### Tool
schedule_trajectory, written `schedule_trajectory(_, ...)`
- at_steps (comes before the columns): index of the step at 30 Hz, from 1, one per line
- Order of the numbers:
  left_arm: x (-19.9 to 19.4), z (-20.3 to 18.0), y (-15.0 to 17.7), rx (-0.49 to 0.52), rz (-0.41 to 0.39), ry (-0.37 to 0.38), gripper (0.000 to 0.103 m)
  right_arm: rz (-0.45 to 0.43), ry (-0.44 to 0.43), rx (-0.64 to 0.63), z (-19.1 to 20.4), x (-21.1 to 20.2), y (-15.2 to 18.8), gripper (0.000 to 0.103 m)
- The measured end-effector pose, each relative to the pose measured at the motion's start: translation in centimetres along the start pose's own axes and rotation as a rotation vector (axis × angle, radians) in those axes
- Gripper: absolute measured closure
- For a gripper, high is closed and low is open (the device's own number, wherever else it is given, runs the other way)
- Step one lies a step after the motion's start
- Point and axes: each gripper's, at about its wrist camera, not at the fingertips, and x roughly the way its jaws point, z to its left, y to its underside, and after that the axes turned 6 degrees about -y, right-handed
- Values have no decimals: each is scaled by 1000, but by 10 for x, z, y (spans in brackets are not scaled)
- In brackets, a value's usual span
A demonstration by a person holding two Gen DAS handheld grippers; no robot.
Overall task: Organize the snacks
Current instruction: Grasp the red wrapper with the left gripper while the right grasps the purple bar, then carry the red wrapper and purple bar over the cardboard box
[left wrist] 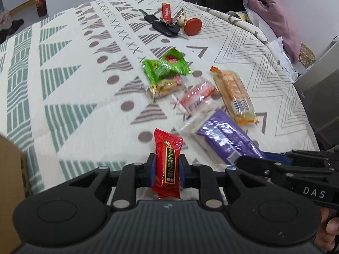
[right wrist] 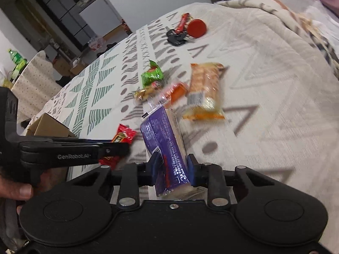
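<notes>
Our left gripper (left wrist: 166, 167) is closed on a red candy packet (left wrist: 167, 165), held above the patterned tablecloth (left wrist: 74, 89). Our right gripper (right wrist: 174, 169) clamps a purple wafer pack (right wrist: 165, 146). Green packets (left wrist: 165, 66) and an orange biscuit pack (left wrist: 233, 95) lie near

snack packets (left wrist: 232, 93): 7 | key bunch (left wrist: 165, 28): 1 | grippers (left wrist: 166, 165): 2

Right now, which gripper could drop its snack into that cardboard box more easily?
Probably the left gripper: it grips the red packet, and the cardboard box sits on its side.
</notes>
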Motion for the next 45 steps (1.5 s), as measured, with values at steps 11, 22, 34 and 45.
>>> schedule_trajectory(11, -14, -4, 20, 35, 53, -27, 81, 35, 20, 54, 8, -15, 26, 65)
schedule_trajectory(22, -7, -11, 24, 57, 54, -73, 79, 60, 127, -112, 38, 5, 27, 56)
schedule_trajectory(34, -33, -12, 32, 66, 2, -62, 84, -10, 131, -35, 42, -22, 34, 74)
schedule_trajectory(45, -95, 2, 33, 29, -106, -60, 84, -99, 60, -56, 82, -55, 27, 74)
